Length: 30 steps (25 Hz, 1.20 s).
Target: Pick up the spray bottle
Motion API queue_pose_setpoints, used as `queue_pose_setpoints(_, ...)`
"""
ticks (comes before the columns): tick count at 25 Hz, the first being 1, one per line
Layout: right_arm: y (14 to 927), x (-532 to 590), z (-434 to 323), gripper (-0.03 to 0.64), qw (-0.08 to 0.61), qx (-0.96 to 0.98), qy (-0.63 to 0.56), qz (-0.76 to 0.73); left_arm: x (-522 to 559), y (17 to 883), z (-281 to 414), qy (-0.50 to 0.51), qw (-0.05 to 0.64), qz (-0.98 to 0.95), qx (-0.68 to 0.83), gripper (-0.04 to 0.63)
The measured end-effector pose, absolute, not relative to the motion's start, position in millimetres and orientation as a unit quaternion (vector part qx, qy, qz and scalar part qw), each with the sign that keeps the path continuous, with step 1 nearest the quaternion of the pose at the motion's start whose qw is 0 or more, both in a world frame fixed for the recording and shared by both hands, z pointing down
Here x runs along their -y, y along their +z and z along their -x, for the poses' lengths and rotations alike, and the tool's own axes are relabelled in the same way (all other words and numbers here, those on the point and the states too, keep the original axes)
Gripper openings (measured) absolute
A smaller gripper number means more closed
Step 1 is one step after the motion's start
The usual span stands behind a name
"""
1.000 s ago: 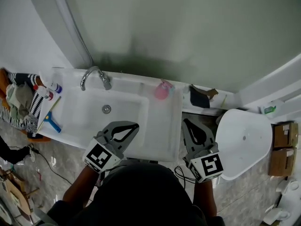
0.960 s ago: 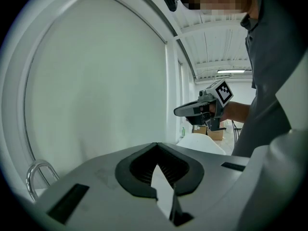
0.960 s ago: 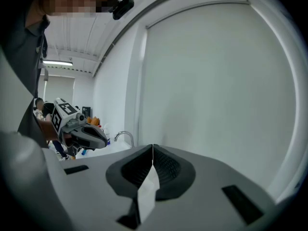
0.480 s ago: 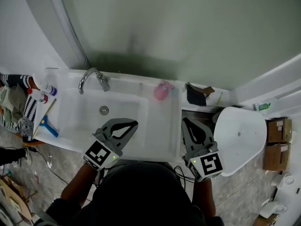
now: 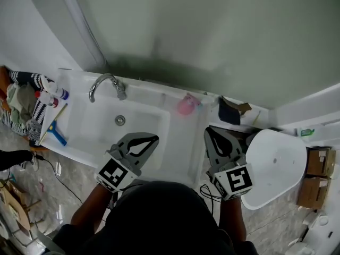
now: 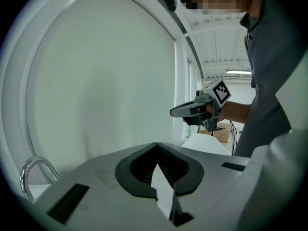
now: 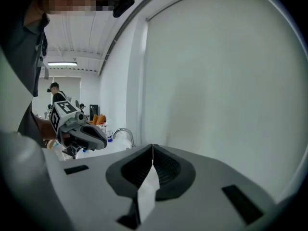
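White sink (image 5: 180,142) w/ chrome faucet (image 5: 101,84) at back. Left ledge held 2 bottles (image 5: 50,97) & blue squeegee (image 5: 56,136); back rim carried pink bottle (image 5: 186,105).

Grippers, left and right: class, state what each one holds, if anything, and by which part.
Nothing is held. The left gripper and the right gripper both have their jaws together with nothing between them.

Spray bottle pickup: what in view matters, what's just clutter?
Job:
- small pink bottle on the white sink's back rim, probably the spray bottle
- left claw and right claw, both shut, empty

Lying about:
- chrome tap
- blue squeegee
- white blue-capped bottle
- cardboard boxes
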State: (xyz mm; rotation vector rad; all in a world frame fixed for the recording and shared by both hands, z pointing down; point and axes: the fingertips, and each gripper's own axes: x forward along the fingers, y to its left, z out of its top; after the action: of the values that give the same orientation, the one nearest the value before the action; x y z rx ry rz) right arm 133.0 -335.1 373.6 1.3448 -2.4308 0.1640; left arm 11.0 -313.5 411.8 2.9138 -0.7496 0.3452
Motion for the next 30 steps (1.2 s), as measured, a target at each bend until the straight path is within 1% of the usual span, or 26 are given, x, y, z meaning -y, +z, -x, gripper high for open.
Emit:
queue_pose_setpoints(10, 400.6, 374.0, -146.6, 0.009, 0.188, 0.874, 0.076, -0.442, 323.5, 425.2, -31.9, 0.126, 0.076, -0.950, 0.274, 0.003)
queue_pose_setpoints(19, 422.7, 396.6, -150.9, 0.009, 0.200, 0.874, 0.087, -0.435, 323.3, 441.4, -36.1, 0.135, 0.089, -0.947, 0.278, 0.004)
queue_pose_setpoints(30, 461.0, 417.2, -156.8, 0.011, 0.233, 0.872, 0.100, -0.419, 322.0, 461.2, -39.8, 0.143, 0.110, -0.942, 0.284, 0.005)
